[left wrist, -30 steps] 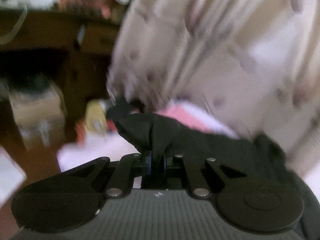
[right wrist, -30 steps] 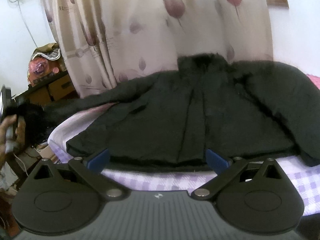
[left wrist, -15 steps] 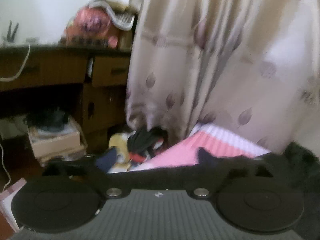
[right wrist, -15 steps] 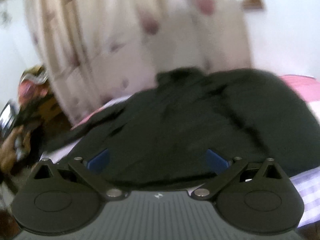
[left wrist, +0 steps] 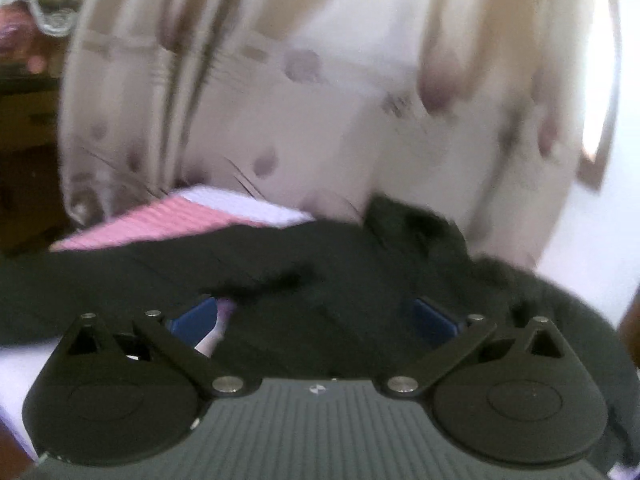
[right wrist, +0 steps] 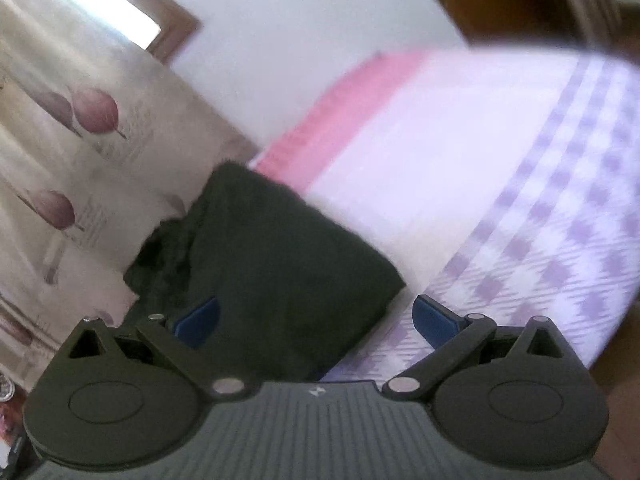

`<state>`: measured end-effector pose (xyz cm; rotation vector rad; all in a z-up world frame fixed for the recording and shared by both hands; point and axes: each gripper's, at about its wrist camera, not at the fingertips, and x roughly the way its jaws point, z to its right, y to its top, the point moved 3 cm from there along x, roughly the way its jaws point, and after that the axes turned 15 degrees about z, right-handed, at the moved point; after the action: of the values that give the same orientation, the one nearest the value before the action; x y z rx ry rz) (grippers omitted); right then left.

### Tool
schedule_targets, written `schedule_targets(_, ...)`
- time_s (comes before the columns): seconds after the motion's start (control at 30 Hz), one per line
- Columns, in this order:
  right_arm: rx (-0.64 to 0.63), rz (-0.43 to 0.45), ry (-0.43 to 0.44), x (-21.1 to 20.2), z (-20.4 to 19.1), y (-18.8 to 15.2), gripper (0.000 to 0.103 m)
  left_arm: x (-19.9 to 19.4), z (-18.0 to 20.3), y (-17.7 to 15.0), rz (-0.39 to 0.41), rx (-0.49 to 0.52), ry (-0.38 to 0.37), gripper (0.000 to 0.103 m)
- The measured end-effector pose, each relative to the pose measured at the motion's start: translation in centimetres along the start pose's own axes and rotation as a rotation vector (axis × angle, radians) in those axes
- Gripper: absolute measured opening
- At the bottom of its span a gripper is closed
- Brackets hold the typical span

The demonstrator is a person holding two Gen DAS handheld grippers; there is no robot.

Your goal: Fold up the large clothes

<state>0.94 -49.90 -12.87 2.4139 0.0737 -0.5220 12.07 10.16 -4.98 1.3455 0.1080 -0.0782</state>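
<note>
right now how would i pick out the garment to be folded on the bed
Find the bed with the lilac-and-white checked sheet in front of the cream curtain with plum leaf prints. Spread across it lies a large black padded jacket. It is the only dark thing on the pale bedding, with a fuzzy collar towards the curtain.

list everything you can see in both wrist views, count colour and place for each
jacket: one, black, spread on the bed
bed sheet: one, white with purple checks and a pink band, under the jacket
curtain: one, cream with purple leaf print, behind the bed
wall: white, beside the curtain
wooden furniture: brown, far left, blurred
left gripper: one, black with blue pads, jaws opening, over the jacket, pads off the cloth
right gripper: one, black with blue pads, open, above the jacket sleeve end
</note>
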Motion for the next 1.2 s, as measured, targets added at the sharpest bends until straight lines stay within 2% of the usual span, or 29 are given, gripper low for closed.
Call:
schedule_targets(0.07,-0.074,0.001,0.04,1.2,-1.1,-0.2,0.101,0.4,1.2,-1.5,-0.041,0.01,-0.008,0.102)
schedule_targets(0.17,-0.207,-0.044,0.038,3.4,-2.4,-0.1,0.036,1.1,1.5,-3.0,-0.091,0.013,0.003,0.102)
schedule_targets(0.23,-0.289,-0.047,0.046,4.8,-3.3,1.5,0.029,1.4,1.2,-3.6,-0.116,0.022,0.017,0.102)
schedule_targets(0.3,-0.403,0.005,0.021,6.0,-4.5,5.0,0.017,1.1,1.1,-4.1,-0.127,0.036,0.035,0.102)
schedule_targets(0.37,-0.53,0.111,-0.02,6.9,-6.2,9.9,0.016,1.2,0.8,-4.4,-0.146,0.046,0.059,0.102)
schedule_targets(0.47,-0.795,0.295,-0.134,9.2,-9.3,17.5,0.016,1.6,0.4,-4.7,-0.175,0.051,0.086,0.102)
schedule_targets(0.5,-0.869,0.34,-0.185,10.3,-9.9,19.7,0.015,1.6,0.3,-4.9,-0.181,0.056,0.096,0.102)
schedule_targets(0.57,-0.945,0.368,-0.258,12.9,-10.0,23.0,0.013,1.5,0.3,-5.3,-0.188,0.07,0.104,0.102)
schedule_targets(0.63,-0.933,0.354,-0.309,16.0,-8.8,25.6,0.013,1.4,0.6,-5.6,-0.182,0.1,0.105,0.102)
schedule_targets(0.73,-0.961,0.324,-0.441,20.8,-6.0,26.4,0.013,1.1,1.0,-5.9,-0.167,0.152,0.098,0.102)
schedule_targets(0.77,-0.93,0.314,-0.467,21.4,-4.7,26.3,0.014,1.0,1.1,-5.9,-0.16,0.154,0.088,0.102)
schedule_targets(0.8,-0.832,0.314,-0.448,21.4,-3.8,26.2,0.014,0.7,1.1,-5.8,-0.15,0.15,0.075,0.102)
schedule_targets(0.87,-0.614,0.303,-0.274,19.5,-3.5,24.4,0.017,0.1,1.0,-5.4,-0.123,0.136,0.061,0.102)
schedule_targets(0.9,-0.537,0.254,-0.167,18.2,-3.7,22.5,0.028,-0.4,0.8,-5.2,-0.106,0.125,0.056,0.102)
schedule_targets(0.93,-0.513,0.196,-0.095,17.3,-4.0,21.0,0.037,-0.8,0.7,-5.0,-0.094,0.115,0.054,0.102)
schedule_targets(1.0,-0.508,0.069,0.063,14.2,-5.2,15.7,0.085,-1.8,0.1,-4.6,-0.077,0.098,0.067,0.102)
schedule_targets(1.03,-0.517,0.017,0.128,12.8,-5.7,13.3,0.093,-2.2,-0.3,-4.5,-0.073,0.09,0.075,0.102)
schedule_targets(1.07,-0.538,-0.044,0.173,11.3,-6.2,10.6,0.097,-2.6,-0.7,-4.4,-0.079,0.087,0.08,0.102)
schedule_targets(1.13,-0.567,-0.145,0.205,9.2,-6.7,6.1,0.097,-3.4,-1.5,-4.4,-0.089,0.093,0.088,0.102)
schedule_targets(1.2,-0.555,-0.207,0.222,7.9,-6.8,3.0,0.097,-4.3,-2.4,-4.4,-0.083,0.099,0.102,0.102)
